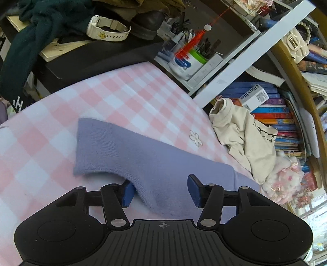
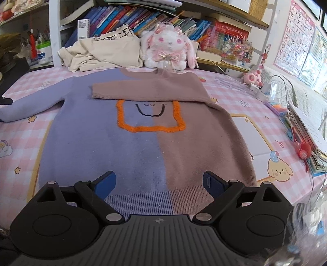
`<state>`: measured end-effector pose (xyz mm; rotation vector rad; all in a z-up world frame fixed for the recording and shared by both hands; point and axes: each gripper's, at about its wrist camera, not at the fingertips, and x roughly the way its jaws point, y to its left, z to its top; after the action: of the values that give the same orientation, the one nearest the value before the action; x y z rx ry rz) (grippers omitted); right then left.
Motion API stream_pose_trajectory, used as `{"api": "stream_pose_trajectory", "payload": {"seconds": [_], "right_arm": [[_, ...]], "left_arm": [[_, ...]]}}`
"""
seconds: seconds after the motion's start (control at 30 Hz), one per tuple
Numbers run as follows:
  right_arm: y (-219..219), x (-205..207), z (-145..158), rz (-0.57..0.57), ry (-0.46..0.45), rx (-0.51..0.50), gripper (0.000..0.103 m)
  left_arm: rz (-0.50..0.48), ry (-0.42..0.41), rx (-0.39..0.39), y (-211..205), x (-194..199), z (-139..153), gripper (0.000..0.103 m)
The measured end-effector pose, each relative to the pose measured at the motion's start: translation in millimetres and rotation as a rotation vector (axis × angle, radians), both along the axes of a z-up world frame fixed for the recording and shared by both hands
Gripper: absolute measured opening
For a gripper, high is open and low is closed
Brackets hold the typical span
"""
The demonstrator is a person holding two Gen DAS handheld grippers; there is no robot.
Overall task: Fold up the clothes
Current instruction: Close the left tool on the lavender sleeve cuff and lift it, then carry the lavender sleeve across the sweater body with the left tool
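I see a big pink checked sheet (image 2: 235, 98) with little stars on it, and the sweater (image 2: 98, 143) lies flat on it. The sweater is half purple and half brown, with an orange square and a smile in the middle. Its brown sleeve (image 2: 143, 90) is folded across the chest. Its purple sleeve (image 1: 126, 147) lies stretched out to the side on the sheet.

Behind the sweater sits a cream top (image 2: 102, 53) in a heap, next to a white bunny toy (image 2: 167, 49). Books (image 2: 126, 16) stand on the shelf behind them.

My right gripper (image 2: 160, 183) hangs over the bottom edge of the sweater. Its jaws are spread wide and nothing is in them.

My left gripper (image 1: 161, 191) is at the purple sleeve. Its jaws are about half open, one on each side of the sleeve. I cannot tell if the blue pads (image 1: 127, 193) press on the cloth.
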<state>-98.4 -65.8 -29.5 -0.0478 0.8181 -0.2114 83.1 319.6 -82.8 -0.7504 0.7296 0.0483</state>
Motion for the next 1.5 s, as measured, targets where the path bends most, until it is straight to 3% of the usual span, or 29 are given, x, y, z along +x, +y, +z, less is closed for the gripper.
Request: {"api": "stream_pose_trajectory", "payload": {"seconds": [0.27, 0.47, 0.53, 0.57, 0.7, 0.9, 1.17, 1.3, 1.5], "right_arm": [[-0.4, 4.6, -0.6, 0.006, 0.005, -0.001, 0.092], [-1.8, 8.0, -1.0, 0.010, 0.006, 0.004, 0.092], [-1.9, 8.2, -1.1, 0.018, 0.006, 0.000, 0.092], [-2.4, 8.2, -1.1, 0.022, 0.006, 0.000, 0.092], [-5.6, 8.7, -1.1, 0.037, 0.008, -0.001, 0.092], [-15.6, 7.7, -1.1, 0.077, -0.004, -0.004, 0.092], [-45.1, 19.0, -4.8, 0.153, -0.024, 0.028, 0.092], [-68.8, 28.5, -4.8, 0.245, -0.041, 0.050, 0.092], [-117.9, 43.0, 0.0, 0.347, -0.018, 0.096, 0.092]], "left_arm": [[0.157, 0.017, -0.087, 36.4, -4.4, -1.6, 0.052], [0.175, 0.038, -0.110, 45.6, -3.8, -7.1, 0.026], [0.189, 0.049, -0.119, 48.9, -4.3, -10.6, 0.007], [0.196, 0.055, -0.123, 50.8, -4.5, -12.5, 0.003], [0.200, 0.036, -0.112, 52.2, -4.4, -15.0, 0.004], [0.188, 0.016, -0.010, 41.2, -2.9, -1.9, 0.003], [0.083, -0.167, 0.152, -15.5, -4.5, 62.0, 0.003], [-0.005, -0.265, 0.229, -72.1, -2.5, 100.6, 0.003], [-0.108, -0.352, 0.271, -167.2, -2.7, 146.4, 0.003]]}}
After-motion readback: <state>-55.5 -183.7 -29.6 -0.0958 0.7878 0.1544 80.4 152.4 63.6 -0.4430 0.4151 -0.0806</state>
